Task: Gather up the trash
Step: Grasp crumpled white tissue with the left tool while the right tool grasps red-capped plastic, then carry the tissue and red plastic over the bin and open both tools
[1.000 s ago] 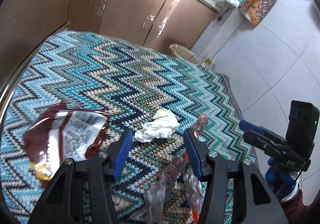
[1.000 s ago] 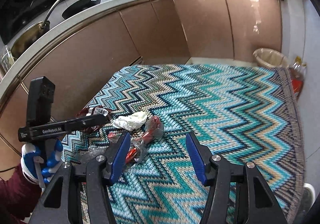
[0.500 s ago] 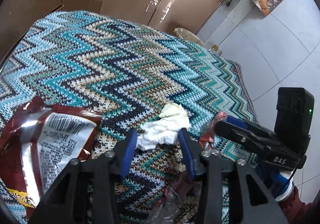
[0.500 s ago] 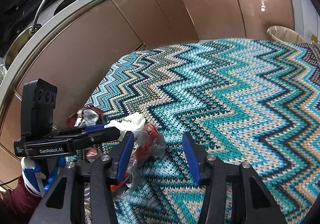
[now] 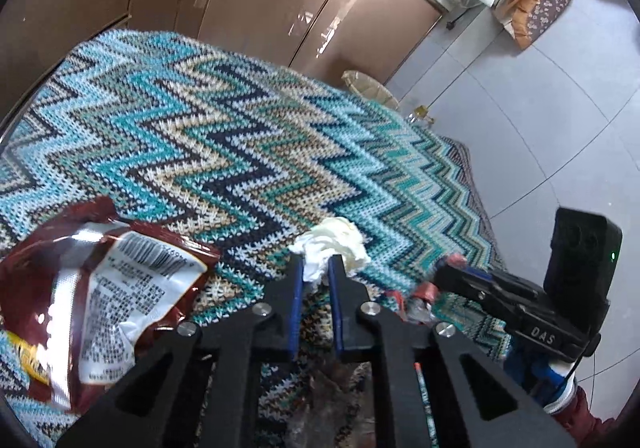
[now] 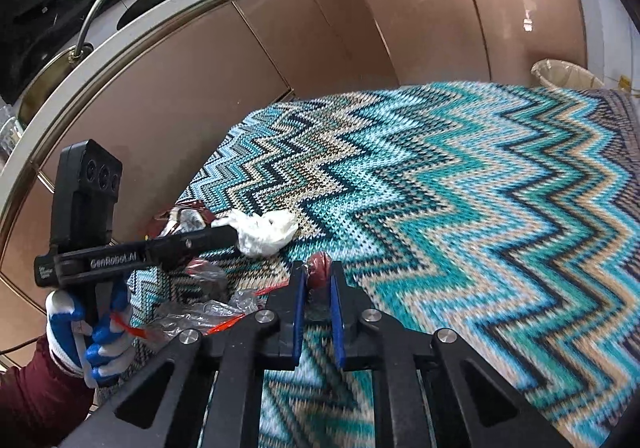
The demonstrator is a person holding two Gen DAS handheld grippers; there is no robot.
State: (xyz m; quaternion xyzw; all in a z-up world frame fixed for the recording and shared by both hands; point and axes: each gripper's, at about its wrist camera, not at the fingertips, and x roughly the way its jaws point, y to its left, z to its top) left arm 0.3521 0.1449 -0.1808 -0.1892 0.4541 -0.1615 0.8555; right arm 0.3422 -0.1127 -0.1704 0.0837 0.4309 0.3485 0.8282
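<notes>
My left gripper (image 5: 316, 268) is shut on a crumpled white tissue (image 5: 334, 242) lying on the zigzag rug (image 5: 208, 135). My right gripper (image 6: 318, 276) is shut on the red end of a clear plastic wrapper (image 6: 318, 272); the rest of the wrapper (image 6: 200, 312) trails to the left. A dark red snack bag (image 5: 92, 288) lies on the rug left of the left gripper. In the right wrist view the tissue (image 6: 266, 232) sits at the left gripper's tip (image 6: 228, 234). In the left wrist view the right gripper (image 5: 444, 274) holds the wrapper (image 5: 420, 296).
Brown cabinet fronts (image 6: 280, 59) curve round the rug's far side. A small lined waste bin (image 6: 564, 73) stands at the rug's far corner, also in the left wrist view (image 5: 368, 87). Bags (image 5: 536, 3) stand on the grey tile floor (image 5: 540, 115).
Both grippers have closed from open: the left onto the white tissue, the right onto the red end of the wrapper. Both moved forward and lower to the rug.
</notes>
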